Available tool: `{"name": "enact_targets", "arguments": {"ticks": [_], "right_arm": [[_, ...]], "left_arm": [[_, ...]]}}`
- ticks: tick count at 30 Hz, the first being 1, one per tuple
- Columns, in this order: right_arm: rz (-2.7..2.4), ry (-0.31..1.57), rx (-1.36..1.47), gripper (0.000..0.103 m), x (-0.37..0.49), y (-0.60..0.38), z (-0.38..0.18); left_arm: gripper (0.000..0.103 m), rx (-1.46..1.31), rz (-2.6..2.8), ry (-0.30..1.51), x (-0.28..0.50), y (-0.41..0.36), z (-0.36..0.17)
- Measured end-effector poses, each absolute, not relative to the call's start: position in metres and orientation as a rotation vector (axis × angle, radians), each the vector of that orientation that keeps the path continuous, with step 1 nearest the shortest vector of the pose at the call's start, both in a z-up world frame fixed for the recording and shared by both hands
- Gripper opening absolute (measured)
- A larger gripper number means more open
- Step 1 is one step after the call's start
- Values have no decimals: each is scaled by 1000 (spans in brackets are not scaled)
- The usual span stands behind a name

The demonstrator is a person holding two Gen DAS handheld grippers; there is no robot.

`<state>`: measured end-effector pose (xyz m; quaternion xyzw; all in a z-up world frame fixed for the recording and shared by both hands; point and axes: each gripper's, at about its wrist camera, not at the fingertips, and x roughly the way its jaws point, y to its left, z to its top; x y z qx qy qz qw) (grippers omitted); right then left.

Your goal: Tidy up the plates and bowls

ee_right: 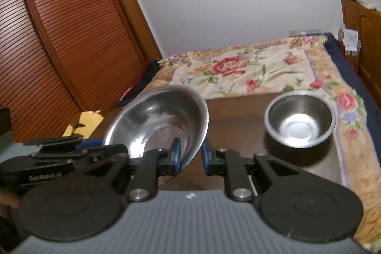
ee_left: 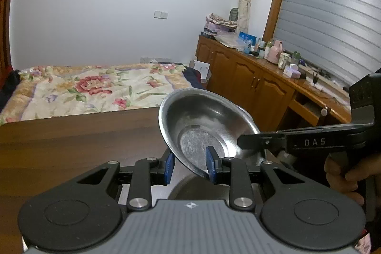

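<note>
Your left gripper (ee_left: 189, 167) and right gripper (ee_right: 190, 156) both pinch big metal bowl (ee_left: 204, 125) by rim, tilted, lifted above desk (ee_right: 238, 120). Small bowl (ee_right: 300, 119) sits on desk, far right.

We see a shiny steel plate (ee_left: 207, 127) with a brushed, scuffed centre, and a glossy steel bowl (ee_right: 300, 122). The table (ee_left: 78, 142) looks like smooth dark wood; the bedspread (ee_right: 250, 68) is soft floral cloth.

table (ee_right: 238, 130): bare at centre | small bowl (ee_right: 300, 122): blocks right | bed (ee_right: 250, 68): borders far edge
</note>
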<state>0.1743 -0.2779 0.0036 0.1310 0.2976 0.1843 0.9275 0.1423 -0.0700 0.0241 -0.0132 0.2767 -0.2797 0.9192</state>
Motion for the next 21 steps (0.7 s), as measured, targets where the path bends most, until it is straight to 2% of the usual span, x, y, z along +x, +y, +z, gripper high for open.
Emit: {"name": "enact_targets", "arguments": {"ticks": [21], "right_arm": [[390,647,321,20,117,-274,-29]], "left_arm": [[30,17,-603,645,105,-73,-15]]}}
